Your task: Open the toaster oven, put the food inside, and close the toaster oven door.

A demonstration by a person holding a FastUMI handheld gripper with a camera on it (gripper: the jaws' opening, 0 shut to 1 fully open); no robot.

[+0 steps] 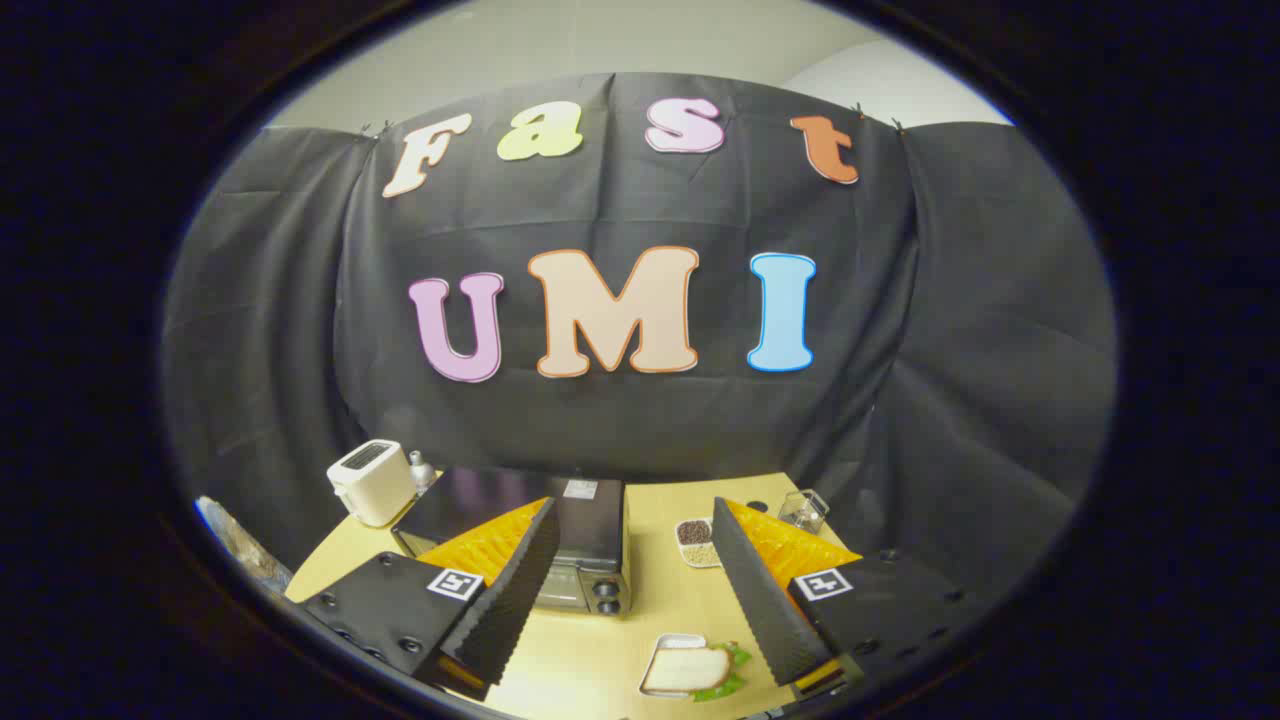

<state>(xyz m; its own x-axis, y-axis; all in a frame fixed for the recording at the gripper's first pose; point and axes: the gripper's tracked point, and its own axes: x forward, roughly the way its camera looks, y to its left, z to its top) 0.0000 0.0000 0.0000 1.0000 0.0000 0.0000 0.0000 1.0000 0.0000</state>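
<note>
Gripper view: gripper (pixel 633 520) fingers spread wide, holding nothing, above table (pixel 600 650). Toaster oven (pixel 560 545) door closed, ahead-left. Sandwich (pixel 690 668) on tray, between fingers.

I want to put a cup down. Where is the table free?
The gripper is open, holding nothing. Bare wood lies between the toaster oven and the small dish of grains, reaching toward the sandwich tray. The far corner by the white toaster is crowded. A glass jar stands beyond the dish.
</note>
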